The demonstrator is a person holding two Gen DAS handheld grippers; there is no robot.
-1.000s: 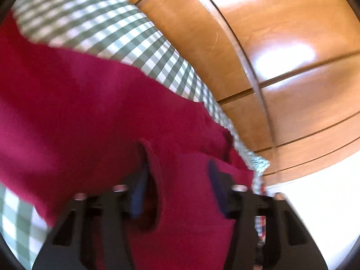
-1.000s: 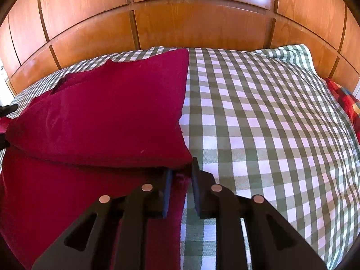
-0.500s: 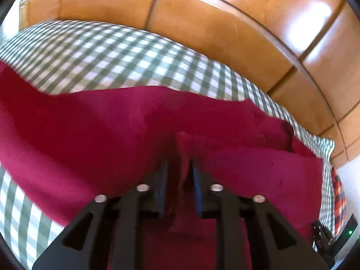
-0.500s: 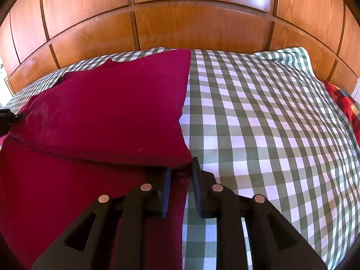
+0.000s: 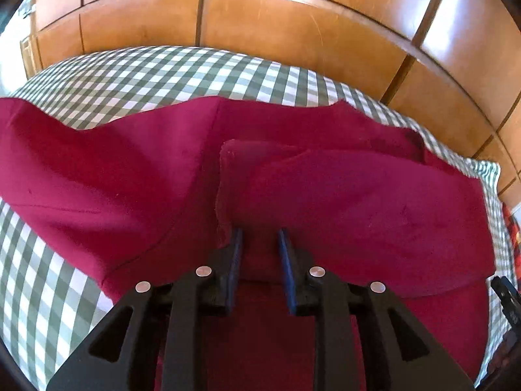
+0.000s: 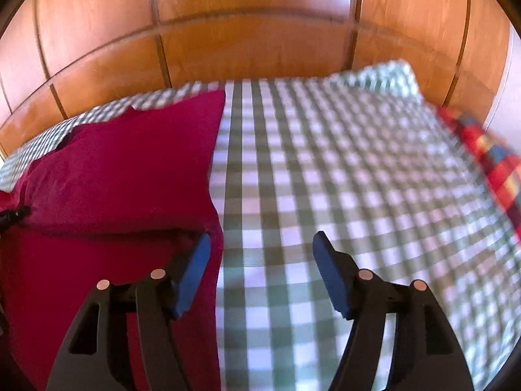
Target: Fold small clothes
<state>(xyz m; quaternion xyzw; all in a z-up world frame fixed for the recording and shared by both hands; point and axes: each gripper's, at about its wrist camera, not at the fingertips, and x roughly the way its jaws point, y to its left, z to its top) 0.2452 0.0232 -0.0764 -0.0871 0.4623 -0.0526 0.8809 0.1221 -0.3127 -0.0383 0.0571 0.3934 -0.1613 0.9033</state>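
- A dark red garment (image 5: 358, 202) is lying on a bed covered by a green-and-white checked sheet (image 6: 325, 169), with one layer of it folded over another.
- In the right wrist view, the garment is occupying the sheet's left side, its straight right edge running from the far edge of the bed toward the near edge, about midway across.
- The folded upper layer is ending in a soft crease across the garment, with a flat single layer lying nearer the camera.
- The left gripper (image 5: 259, 238) is pointing down at the garment's near part, its blue-padded jaws standing only a narrow gap apart.
- A ridge of red cloth is sitting between those jaws; the pads seem to be pinching it, though the contact itself is hard to see.
- The right gripper (image 6: 260, 244) is hovering over the garment's right edge with its jaws spread wide; they have just been opening, and nothing is being held between them.
- Its left finger (image 6: 192, 273) is standing over the red cloth, while its right finger (image 6: 332, 277) is standing over bare checked sheet.
- A wooden panelled headboard (image 6: 260, 49) is rising behind the bed's far edge.
- A red, blue and yellow plaid cloth (image 6: 488, 163) is lying at the bed's right edge, well apart from the garment.
- The right wrist view is blurring on its right side.
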